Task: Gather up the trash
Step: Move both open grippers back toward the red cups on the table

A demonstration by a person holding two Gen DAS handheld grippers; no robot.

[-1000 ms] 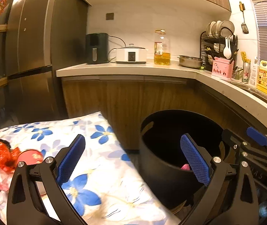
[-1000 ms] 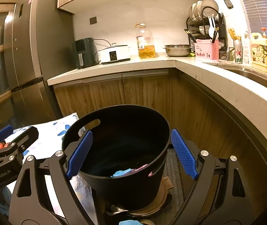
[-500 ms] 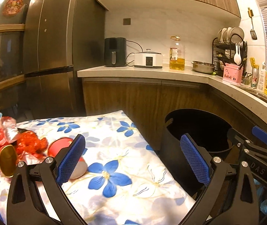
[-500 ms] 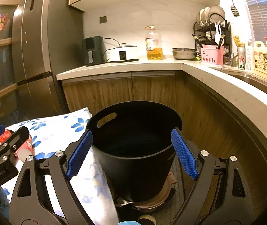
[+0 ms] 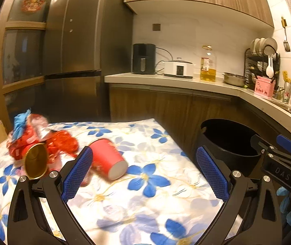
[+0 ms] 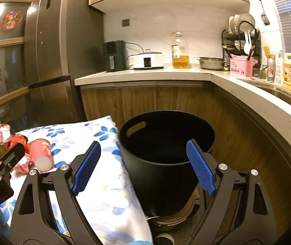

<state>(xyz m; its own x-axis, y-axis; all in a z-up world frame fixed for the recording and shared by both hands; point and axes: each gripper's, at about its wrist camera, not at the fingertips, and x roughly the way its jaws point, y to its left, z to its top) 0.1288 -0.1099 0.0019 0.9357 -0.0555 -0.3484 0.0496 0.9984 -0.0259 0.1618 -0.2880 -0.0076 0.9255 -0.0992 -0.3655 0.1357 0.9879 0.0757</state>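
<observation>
Both hand-held grippers stand released with nothing between their blue pads: the left hand-held gripper [image 5: 145,173] hangs over the flowered cloth, and the right hand-held gripper [image 6: 143,165] points at the bin with its jaws spread wide on either side of it, not touching. Largest in view is the tall dark refrigerator [image 5: 78,40] at about 11 o'clock in the left wrist view, beside the wooden cabinets and the pale kitchen surface [image 6: 145,74] that carries an air fryer, a white cooker, a bottle of oil and a dish rack. Next comes the low surface covered by a white cloth with blue flowers [image 5: 145,194], filling the lower middle of the left wrist view. Just off its right edge, at about 3 o'clock, stands the black round bin [image 6: 165,153] on the floor, upright and open-topped, its inside too dark to read. On the cloth at about 9 o'clock lies the trash: a heap of red crumpled wrappers [image 5: 33,138] with a blue scrap on top, a red paper cup [image 5: 108,159] lying on its side with its pale base toward the camera, just beside the left pad, and a gold-ended can [image 5: 36,161] lying against the wrappers.
</observation>
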